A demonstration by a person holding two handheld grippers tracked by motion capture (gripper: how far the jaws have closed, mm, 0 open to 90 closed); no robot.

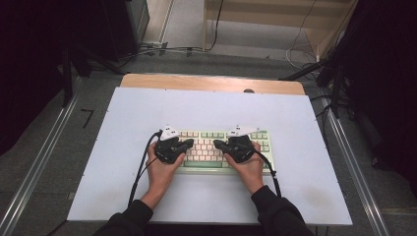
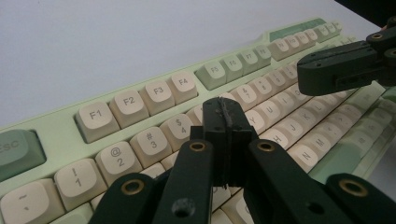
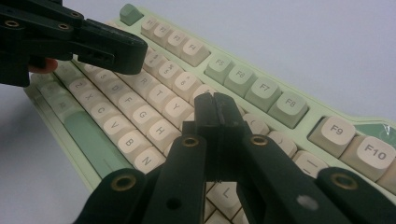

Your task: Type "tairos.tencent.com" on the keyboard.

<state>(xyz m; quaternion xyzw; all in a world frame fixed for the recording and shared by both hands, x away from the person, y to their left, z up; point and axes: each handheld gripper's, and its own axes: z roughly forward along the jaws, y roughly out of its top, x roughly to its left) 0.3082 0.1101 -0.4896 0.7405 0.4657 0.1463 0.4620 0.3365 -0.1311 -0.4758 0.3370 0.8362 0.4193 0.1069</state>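
White desk (image 1: 147, 113) top, wooden strip (image 1: 211, 82) along its far edge. Grey floor (image 1: 44, 147) around it. Metal rails (image 1: 34, 167) run along both sides. Cables (image 1: 162, 48) trail on the floor beyond the desk. Light wooden furniture (image 1: 275, 19) stands farther back.

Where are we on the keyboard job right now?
Set up: the keyboard lies flat on the white table. In hand: the left gripper and right gripper are both shut, empty, poised over the middle key rows. Whether a tip touches a key is unclear. No finished typing shows.
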